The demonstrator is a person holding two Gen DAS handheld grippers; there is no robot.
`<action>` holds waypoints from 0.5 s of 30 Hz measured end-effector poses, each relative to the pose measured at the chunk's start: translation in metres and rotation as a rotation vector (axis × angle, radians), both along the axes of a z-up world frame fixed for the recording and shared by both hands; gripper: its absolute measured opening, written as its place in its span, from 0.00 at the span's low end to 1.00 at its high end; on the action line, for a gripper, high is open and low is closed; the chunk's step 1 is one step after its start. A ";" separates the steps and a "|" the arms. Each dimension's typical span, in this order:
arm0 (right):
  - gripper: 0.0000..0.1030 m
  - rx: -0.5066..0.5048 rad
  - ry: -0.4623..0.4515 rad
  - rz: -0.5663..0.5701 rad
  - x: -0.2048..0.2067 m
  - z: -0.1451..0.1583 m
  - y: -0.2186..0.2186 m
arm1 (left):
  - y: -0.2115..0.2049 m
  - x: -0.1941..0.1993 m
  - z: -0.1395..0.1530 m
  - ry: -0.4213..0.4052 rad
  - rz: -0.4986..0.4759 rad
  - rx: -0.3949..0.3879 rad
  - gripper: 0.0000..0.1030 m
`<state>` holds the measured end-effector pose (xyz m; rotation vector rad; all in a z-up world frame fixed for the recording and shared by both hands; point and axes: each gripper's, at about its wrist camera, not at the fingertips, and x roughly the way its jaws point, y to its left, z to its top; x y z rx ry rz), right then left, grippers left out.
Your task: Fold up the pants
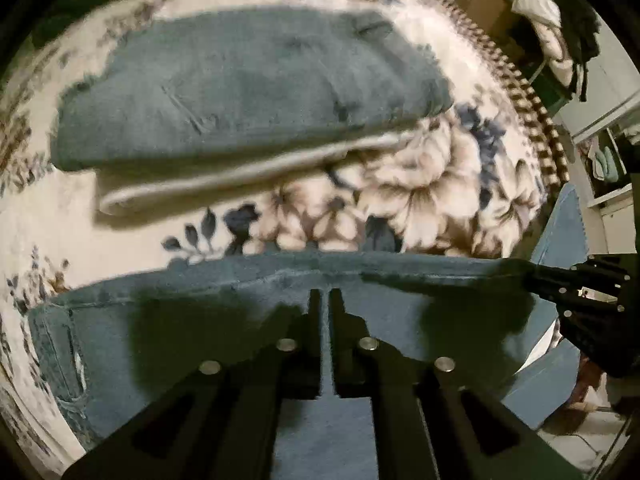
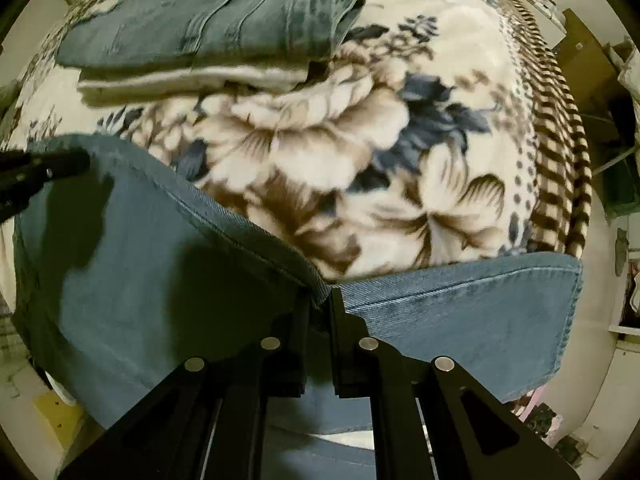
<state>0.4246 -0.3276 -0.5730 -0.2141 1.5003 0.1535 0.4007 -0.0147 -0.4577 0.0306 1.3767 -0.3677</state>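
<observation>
Blue denim pants (image 1: 224,320) lie in front of me over the near edge of a floral blanket (image 1: 420,184). My left gripper (image 1: 324,296) is shut on the pants near their seamed edge. My right gripper (image 2: 320,294) is shut on the same seamed edge of the pants (image 2: 460,316), which bends up in a V at its jaws. The right gripper shows at the right of the left wrist view (image 1: 580,280). The left gripper shows at the left of the right wrist view (image 2: 44,168).
A folded stack lies at the far side of the blanket (image 2: 420,92): grey-blue jeans (image 1: 248,88) on a cream garment (image 1: 240,176), also in the right wrist view (image 2: 208,20). Shelves and hanging clothes (image 1: 560,28) stand right, past the blanket's striped border (image 2: 560,152).
</observation>
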 end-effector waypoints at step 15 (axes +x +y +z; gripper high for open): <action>0.09 -0.058 0.079 -0.012 0.054 -0.044 0.006 | -0.062 0.050 -0.082 0.139 -0.228 0.051 0.06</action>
